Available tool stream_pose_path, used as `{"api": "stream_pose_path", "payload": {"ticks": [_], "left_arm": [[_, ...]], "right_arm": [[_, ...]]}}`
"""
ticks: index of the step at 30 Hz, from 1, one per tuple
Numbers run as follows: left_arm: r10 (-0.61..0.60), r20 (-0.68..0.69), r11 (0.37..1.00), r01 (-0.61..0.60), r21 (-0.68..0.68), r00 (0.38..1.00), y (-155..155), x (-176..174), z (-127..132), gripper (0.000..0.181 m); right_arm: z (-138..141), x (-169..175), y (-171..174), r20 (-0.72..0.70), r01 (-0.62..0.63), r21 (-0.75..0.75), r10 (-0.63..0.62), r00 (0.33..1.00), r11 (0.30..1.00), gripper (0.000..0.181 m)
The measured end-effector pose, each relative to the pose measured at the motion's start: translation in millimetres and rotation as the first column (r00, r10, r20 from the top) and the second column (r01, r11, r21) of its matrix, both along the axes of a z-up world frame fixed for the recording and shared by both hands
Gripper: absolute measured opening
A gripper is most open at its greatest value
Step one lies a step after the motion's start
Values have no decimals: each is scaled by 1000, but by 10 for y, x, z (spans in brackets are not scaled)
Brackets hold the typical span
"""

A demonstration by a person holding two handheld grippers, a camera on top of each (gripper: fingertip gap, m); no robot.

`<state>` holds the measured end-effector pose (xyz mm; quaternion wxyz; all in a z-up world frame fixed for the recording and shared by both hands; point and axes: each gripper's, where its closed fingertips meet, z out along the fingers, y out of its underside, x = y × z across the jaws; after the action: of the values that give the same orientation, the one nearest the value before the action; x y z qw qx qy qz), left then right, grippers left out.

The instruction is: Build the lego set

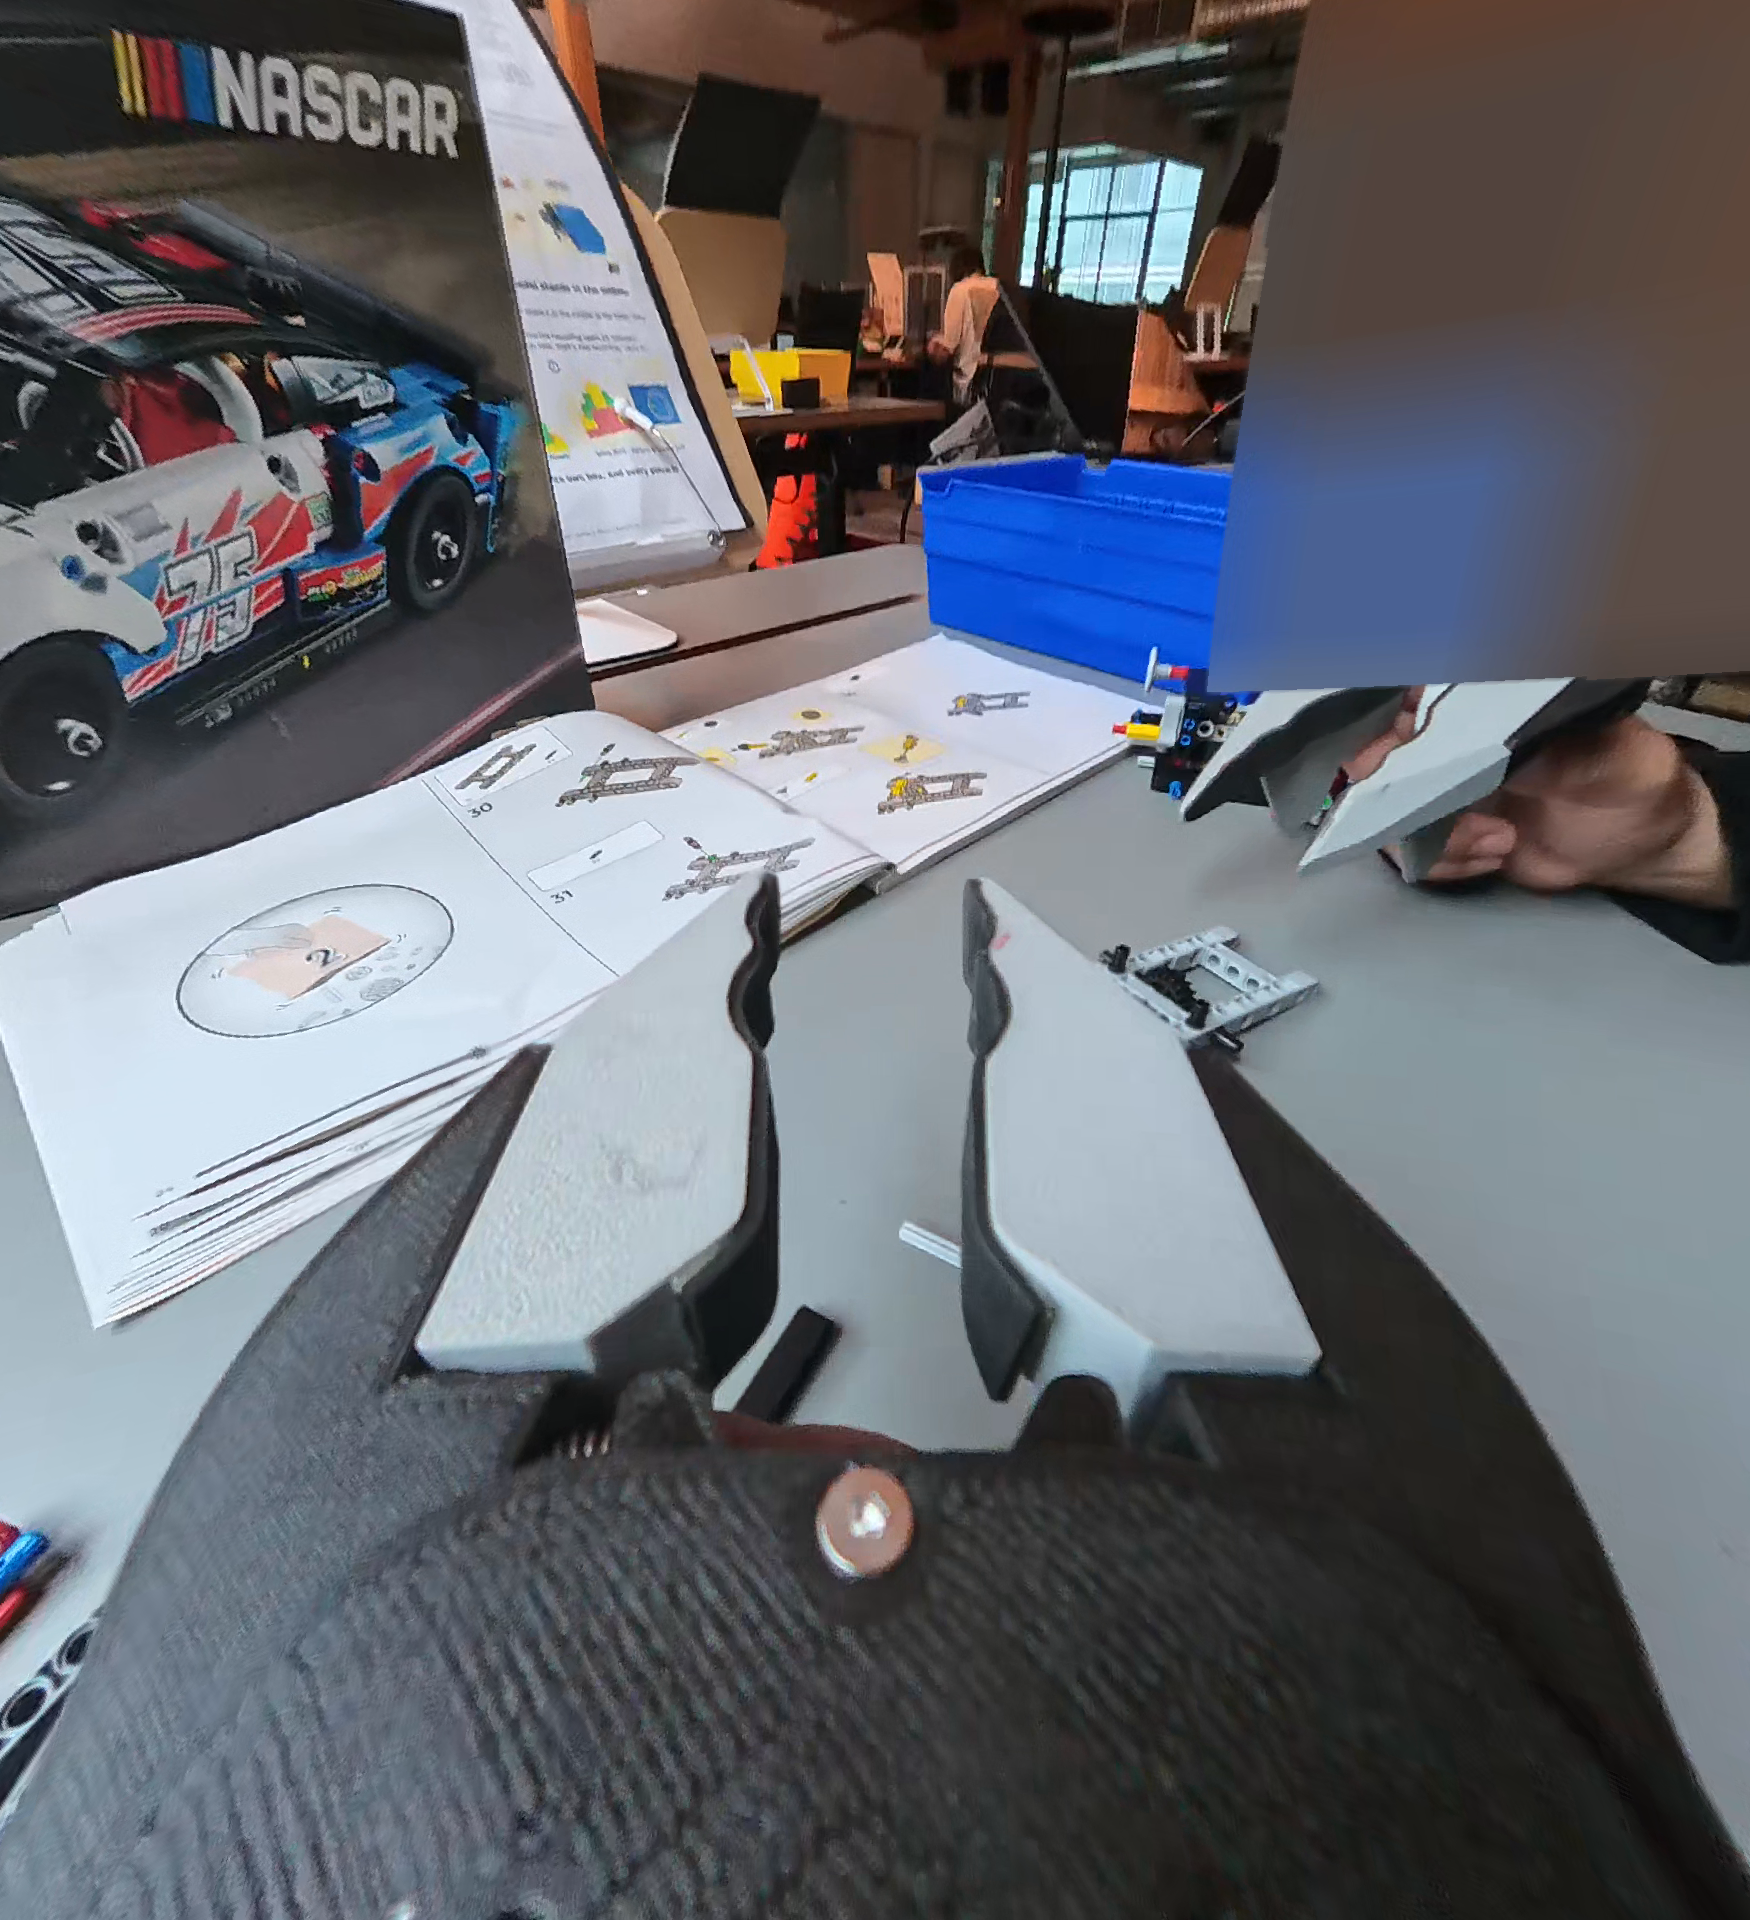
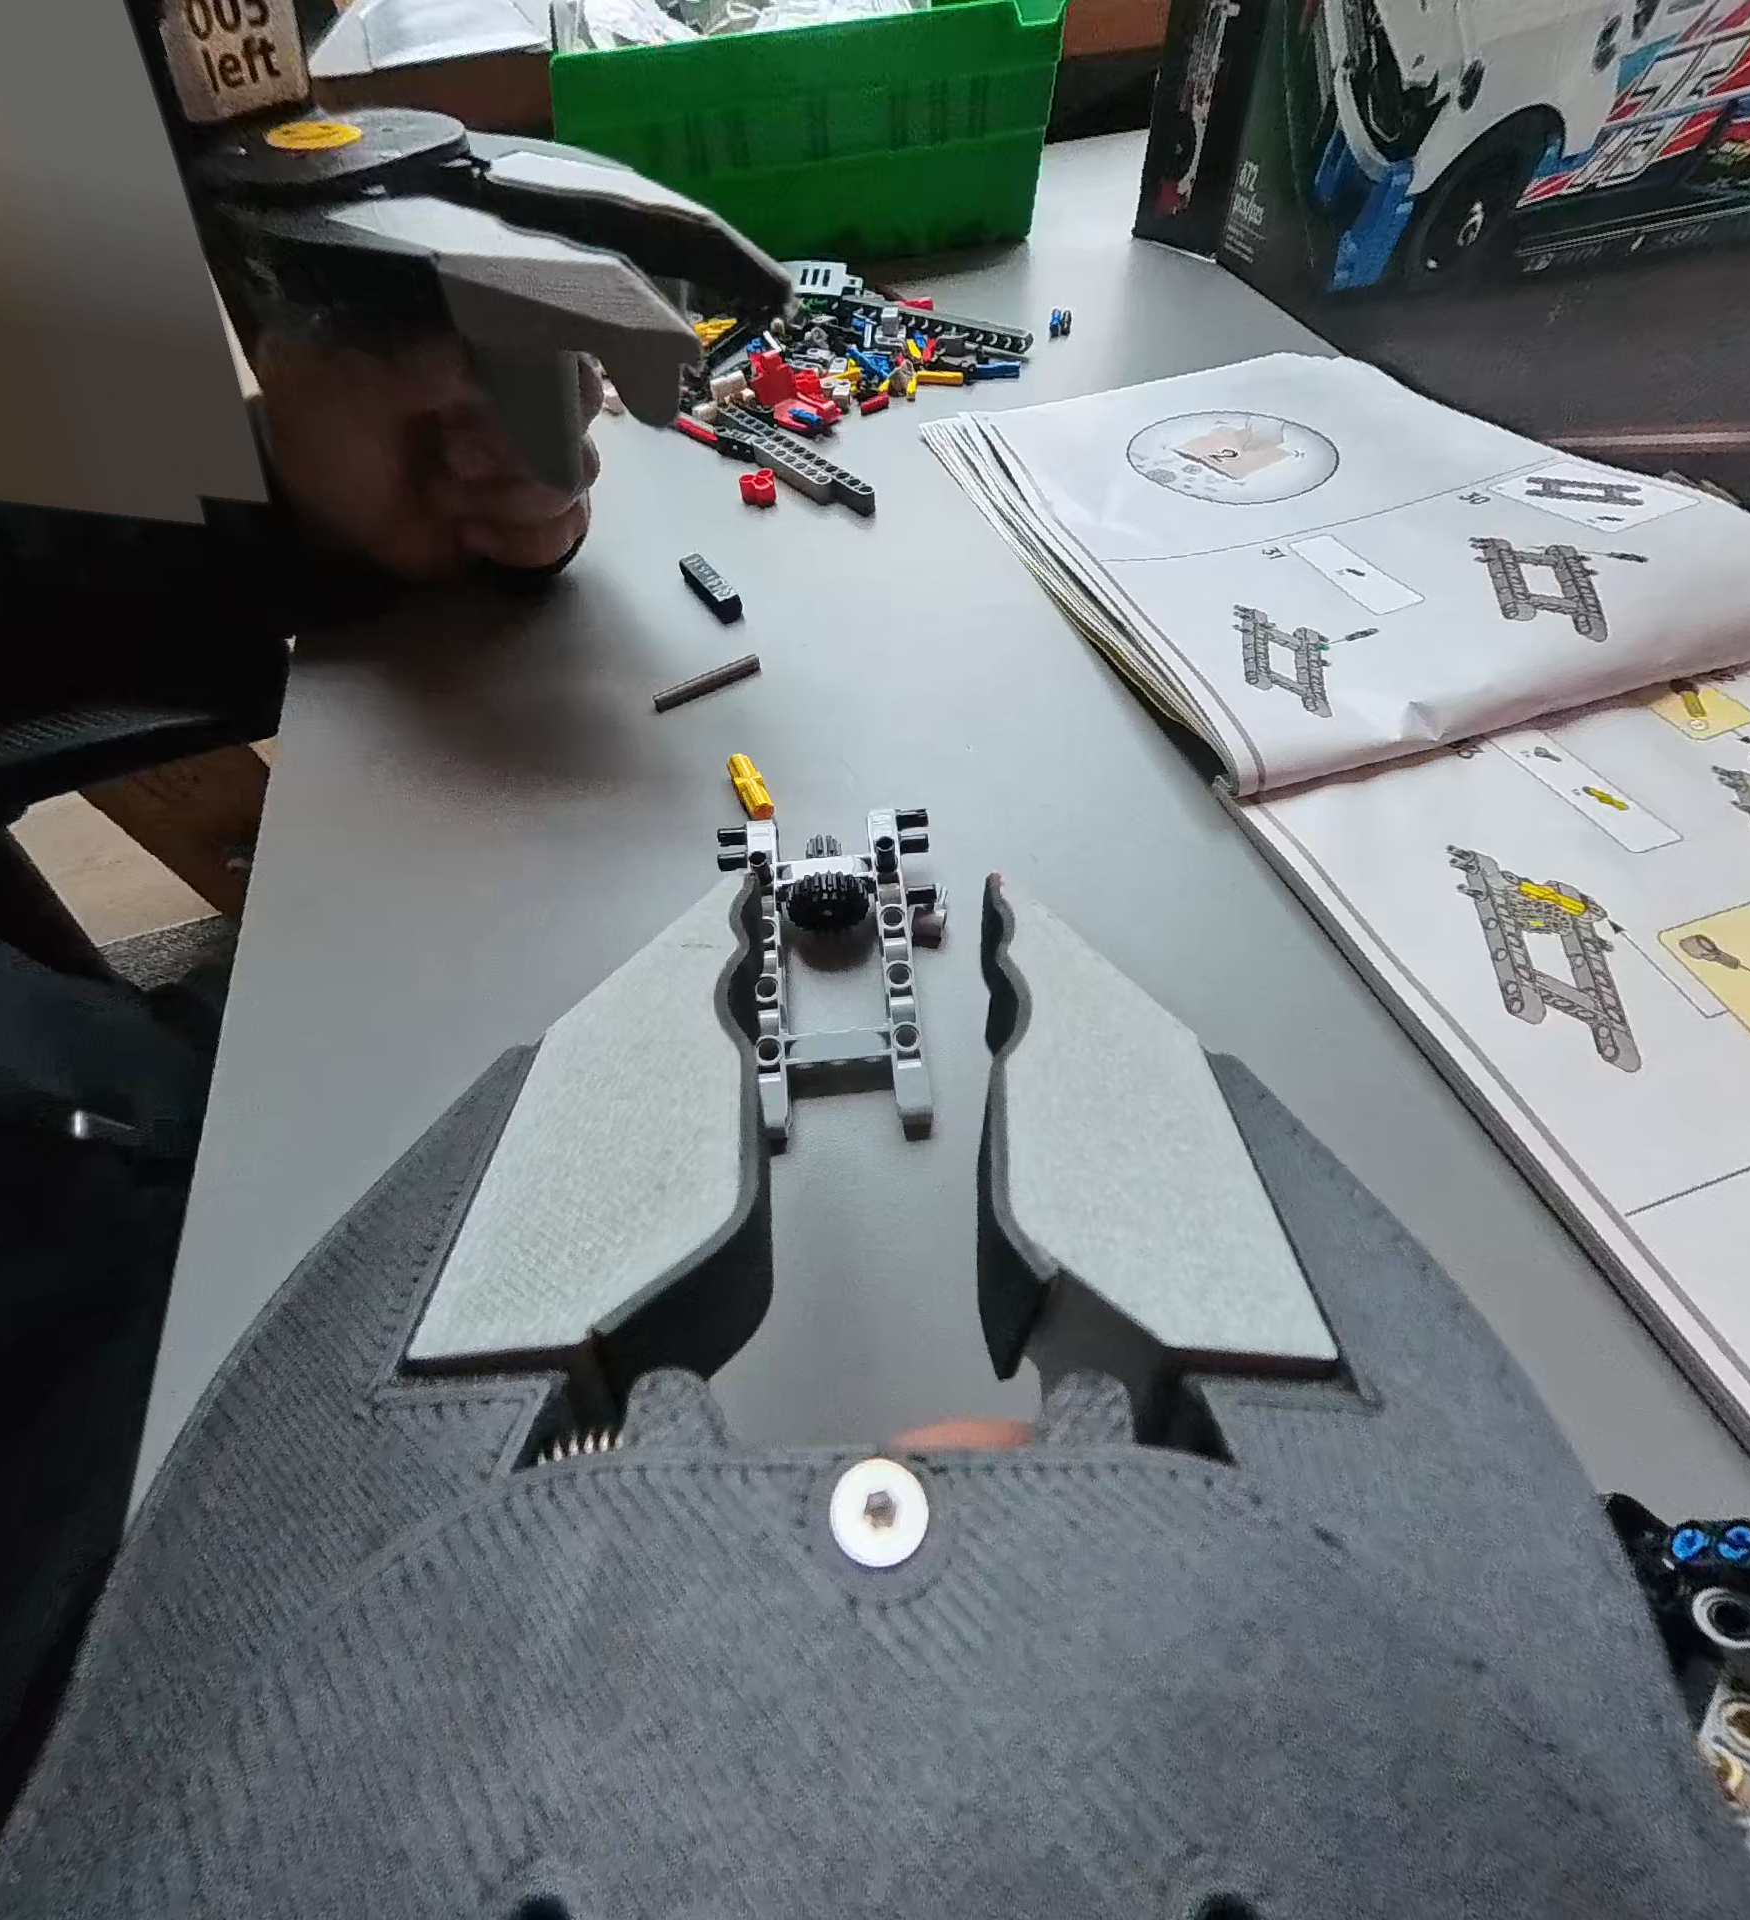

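A grey beam frame (image 2: 835, 1029) with a black gear (image 2: 821, 899) lies flat on the grey table (image 2: 497, 935). My right gripper (image 2: 871, 914) is open, its fingers on either side of the frame, not closed on it. A yellow connector (image 2: 749, 784), a dark axle (image 2: 707, 683) and a short black piece (image 2: 711, 588) lie beyond it. My left gripper (image 1: 871, 945) is open and empty above the table, over a grey axle (image 1: 928, 1238) and a black piece (image 1: 788, 1361). The frame (image 1: 1214, 982) sits to its right.
The open instruction booklet (image 2: 1370, 582) lies right of the frame, and the set's box (image 1: 227, 416) stands behind it. A pile of loose parts (image 2: 850, 364) sits before a green bin (image 2: 798, 135). A blue bin (image 1: 1068, 561) and a small sub-assembly (image 1: 1188, 727) are at the far side. The yellow connector (image 2: 749, 784) sits 9 cm or so from the ends of my right fingers.
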<state>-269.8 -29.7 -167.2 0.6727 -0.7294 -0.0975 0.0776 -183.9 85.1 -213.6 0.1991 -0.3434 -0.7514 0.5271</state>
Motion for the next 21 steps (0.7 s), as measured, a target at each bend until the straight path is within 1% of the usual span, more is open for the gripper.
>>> {"api": "stream_pose_path", "payload": {"ticks": [5,11,21], "left_arm": [[10,-72,1000,-9,15,997,-2,31,41,28],[8,-45,1000,-8,0,999,13,8,14,28],[6,-78,997,-11,-73,997,66,46,-71,30]], "right_arm": [[22,12,-6,-31,1,12,-1,1000,1000,38],[81,21,16,-75,15,5,-15,997,1000,38],[109,47,11,-146,38,64,-29,989,997,36]]}}
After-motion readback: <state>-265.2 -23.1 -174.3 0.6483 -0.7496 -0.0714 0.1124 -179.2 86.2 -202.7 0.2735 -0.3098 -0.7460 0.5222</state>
